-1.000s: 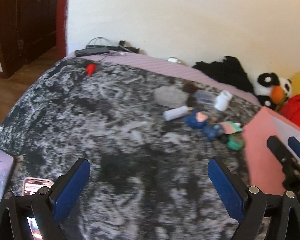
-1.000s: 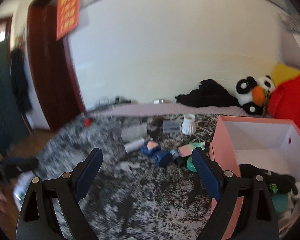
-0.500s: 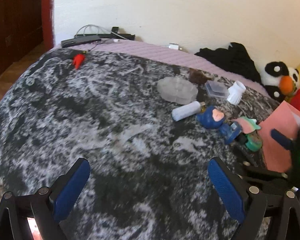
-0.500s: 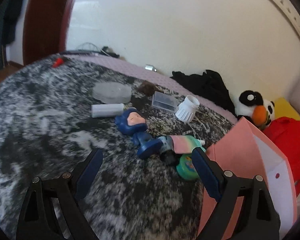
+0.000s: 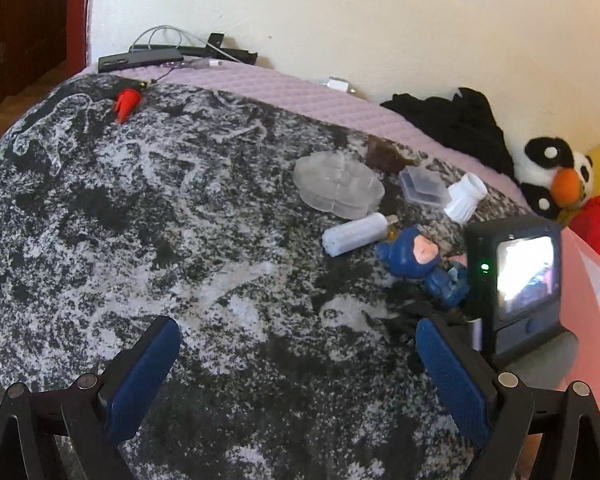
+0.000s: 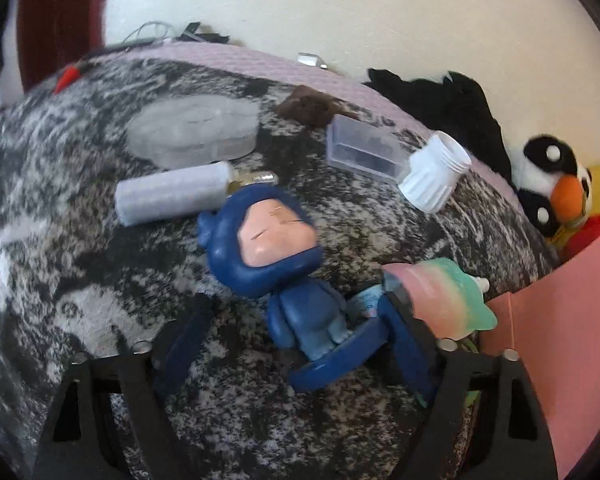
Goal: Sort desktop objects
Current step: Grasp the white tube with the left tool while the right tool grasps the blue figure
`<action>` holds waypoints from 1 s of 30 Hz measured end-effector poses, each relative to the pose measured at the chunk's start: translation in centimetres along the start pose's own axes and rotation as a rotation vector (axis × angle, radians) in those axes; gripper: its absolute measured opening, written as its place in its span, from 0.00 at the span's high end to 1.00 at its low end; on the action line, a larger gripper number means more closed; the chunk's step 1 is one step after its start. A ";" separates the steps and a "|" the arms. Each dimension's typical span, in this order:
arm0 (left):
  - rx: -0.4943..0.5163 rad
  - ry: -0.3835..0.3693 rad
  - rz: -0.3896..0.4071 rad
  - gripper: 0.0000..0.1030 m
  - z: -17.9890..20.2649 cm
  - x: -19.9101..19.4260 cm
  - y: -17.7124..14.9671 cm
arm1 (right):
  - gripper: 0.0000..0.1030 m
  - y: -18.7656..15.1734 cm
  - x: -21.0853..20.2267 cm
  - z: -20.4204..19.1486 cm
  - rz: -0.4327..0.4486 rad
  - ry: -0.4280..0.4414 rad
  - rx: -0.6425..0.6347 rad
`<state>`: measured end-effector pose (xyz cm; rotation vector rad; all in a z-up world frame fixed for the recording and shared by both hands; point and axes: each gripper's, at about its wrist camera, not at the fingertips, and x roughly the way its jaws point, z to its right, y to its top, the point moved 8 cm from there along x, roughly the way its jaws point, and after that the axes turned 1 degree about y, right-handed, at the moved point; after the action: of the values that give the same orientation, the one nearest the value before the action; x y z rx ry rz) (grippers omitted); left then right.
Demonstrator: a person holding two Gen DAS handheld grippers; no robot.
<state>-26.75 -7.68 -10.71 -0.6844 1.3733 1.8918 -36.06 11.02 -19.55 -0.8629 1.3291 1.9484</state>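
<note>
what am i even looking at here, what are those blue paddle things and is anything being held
Both pictures come from cameras on two hand-held grabbing tools a person carries, one per hand; the blue paddles are each tool's fingers. The left tool is open over a speckled blanket, holding nothing. The right tool is closing around a blue toy figure lying on its back, not yet gripped. Nearby lie a white bottle, a clear round case, a white cap and a pink box. The box with a screen sits on the right tool.
</note>
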 end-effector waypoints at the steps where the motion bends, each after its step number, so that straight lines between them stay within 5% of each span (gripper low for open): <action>1: -0.002 0.001 -0.001 0.05 -0.1 0.2 0.0 | 0.48 0.0 0.0 0.2 0.003 -0.016 -0.020; 5: 0.009 0.013 -0.020 0.05 -0.2 1.2 0.0 | 0.48 -0.8 -0.8 0.5 -0.007 0.035 -0.017; 9: 0.038 0.022 -0.050 0.05 -0.3 2.9 -0.2 | 0.48 -3.4 -2.9 1.4 -0.040 0.174 0.154; 13: 0.140 0.017 -0.074 0.05 0.8 5.6 0.2 | 0.48 -8.1 -6.1 0.9 -0.093 0.272 0.286; 17: 0.288 0.023 -0.059 0.05 3.1 9.0 1.4 | 0.48 -12.3 -8.4 -0.6 -0.125 0.311 0.287; 20: 0.294 -0.017 -0.126 0.05 4.4 12.6 1.5 | 0.48 -12.0 -8.7 -1.0 -0.120 0.355 0.287; 24: 0.382 0.059 -0.176 0.07 5.3 17.4 0.9 | 0.48 -11.6 -8.1 -0.6 -0.147 0.446 0.325; 30: 0.369 0.075 -0.112 0.07 7.3 20.0 2.9 | 0.48 -10.9 -7.6 -0.6 -0.161 0.512 0.322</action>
<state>-41.63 3.17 -21.83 -0.6342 1.6400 1.4841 -22.92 12.71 -19.58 -1.3085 1.7378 1.3829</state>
